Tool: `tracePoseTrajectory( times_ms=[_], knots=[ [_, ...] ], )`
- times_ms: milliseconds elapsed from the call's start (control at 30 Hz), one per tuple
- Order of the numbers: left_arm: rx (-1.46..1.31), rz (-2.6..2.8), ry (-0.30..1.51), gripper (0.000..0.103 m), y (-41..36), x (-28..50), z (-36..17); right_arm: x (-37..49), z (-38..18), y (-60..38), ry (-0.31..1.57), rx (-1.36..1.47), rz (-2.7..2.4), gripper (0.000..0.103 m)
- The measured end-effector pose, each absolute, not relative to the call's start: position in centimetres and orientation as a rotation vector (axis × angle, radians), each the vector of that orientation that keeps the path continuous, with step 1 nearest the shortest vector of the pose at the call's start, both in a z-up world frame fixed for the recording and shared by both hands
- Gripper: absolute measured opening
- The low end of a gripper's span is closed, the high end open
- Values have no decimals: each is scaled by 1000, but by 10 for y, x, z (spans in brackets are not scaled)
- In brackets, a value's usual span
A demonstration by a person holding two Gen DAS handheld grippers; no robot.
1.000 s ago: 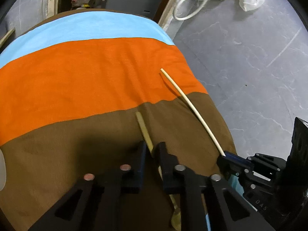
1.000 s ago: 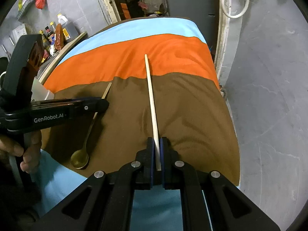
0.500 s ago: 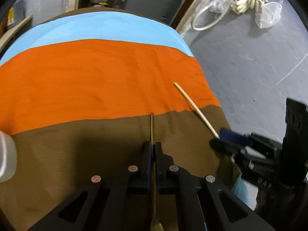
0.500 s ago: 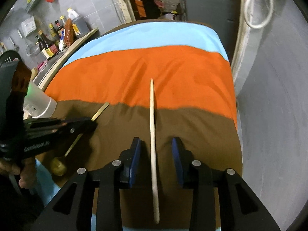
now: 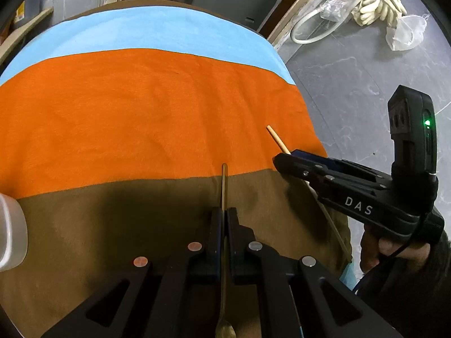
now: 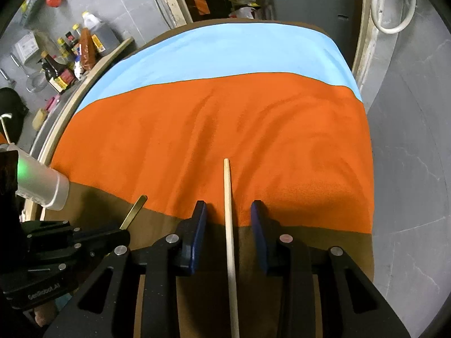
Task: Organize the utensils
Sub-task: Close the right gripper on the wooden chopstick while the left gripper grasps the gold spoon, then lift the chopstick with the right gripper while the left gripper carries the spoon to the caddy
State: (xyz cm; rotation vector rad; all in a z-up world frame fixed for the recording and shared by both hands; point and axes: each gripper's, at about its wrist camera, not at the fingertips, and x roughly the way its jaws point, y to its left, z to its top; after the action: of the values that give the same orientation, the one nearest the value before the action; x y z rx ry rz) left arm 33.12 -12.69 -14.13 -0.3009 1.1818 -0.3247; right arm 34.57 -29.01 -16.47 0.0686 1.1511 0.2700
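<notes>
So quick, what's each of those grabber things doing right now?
Left gripper: closed on the gold spoon.
Right gripper: open; the wooden chopstick lies untouched between its fingers.

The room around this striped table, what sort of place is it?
Probably a home kitchen corner or storeroom: sauce bottles crowd a side shelf, a coiled hose lies on the bare grey floor, and a spoon is being sorted.

Even light, sharp centre, fisheye-bent dark edges, soft shadows.

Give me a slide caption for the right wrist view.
Open right gripper straddles a wooden chopstick on the striped cloth.
</notes>
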Motion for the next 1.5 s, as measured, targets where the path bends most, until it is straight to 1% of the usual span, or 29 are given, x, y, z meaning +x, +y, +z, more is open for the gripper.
tracePoseTrajectory(
  times_ms=[100, 167, 200, 267, 400, 600, 833, 1000, 1400, 1500],
  knots=[
    [-292, -325, 1206, 5, -130, 335, -141, 345, -165, -286, 1162, 33, 256, 26],
    [-283, -320, 1216, 5, -134, 339, -141, 345, -165, -283, 1172, 34, 253, 10],
    [-277, -316, 1218, 5, -135, 340, -141, 345, -164, -281, 1174, 42, 250, 7],
    [-275, -309, 1215, 4, -140, 344, -141, 340, -161, -282, 1169, 57, 240, 4],
    [-325, -299, 1187, 3, -130, 334, -136, 328, -148, -287, 1117, 94, 244, 4],
    [-391, -312, 1029, 3, -103, 304, -108, 294, -115, -293, 962, 172, 252, 4],
    [-373, -308, 878, 3, -81, 277, -76, 252, -84, -279, 808, 188, 277, 4],
    [-337, -323, 793, 3, -68, 267, -46, 240, -56, -259, 709, 211, 302, 4],
    [-274, -293, 694, 3, -5, 235, 22, 211, 21, -196, 342, 219, 368, 4],
    [-286, -271, 685, 3, 15, 224, 32, 206, 34, -175, 287, 199, 392, 4]
  ],
)
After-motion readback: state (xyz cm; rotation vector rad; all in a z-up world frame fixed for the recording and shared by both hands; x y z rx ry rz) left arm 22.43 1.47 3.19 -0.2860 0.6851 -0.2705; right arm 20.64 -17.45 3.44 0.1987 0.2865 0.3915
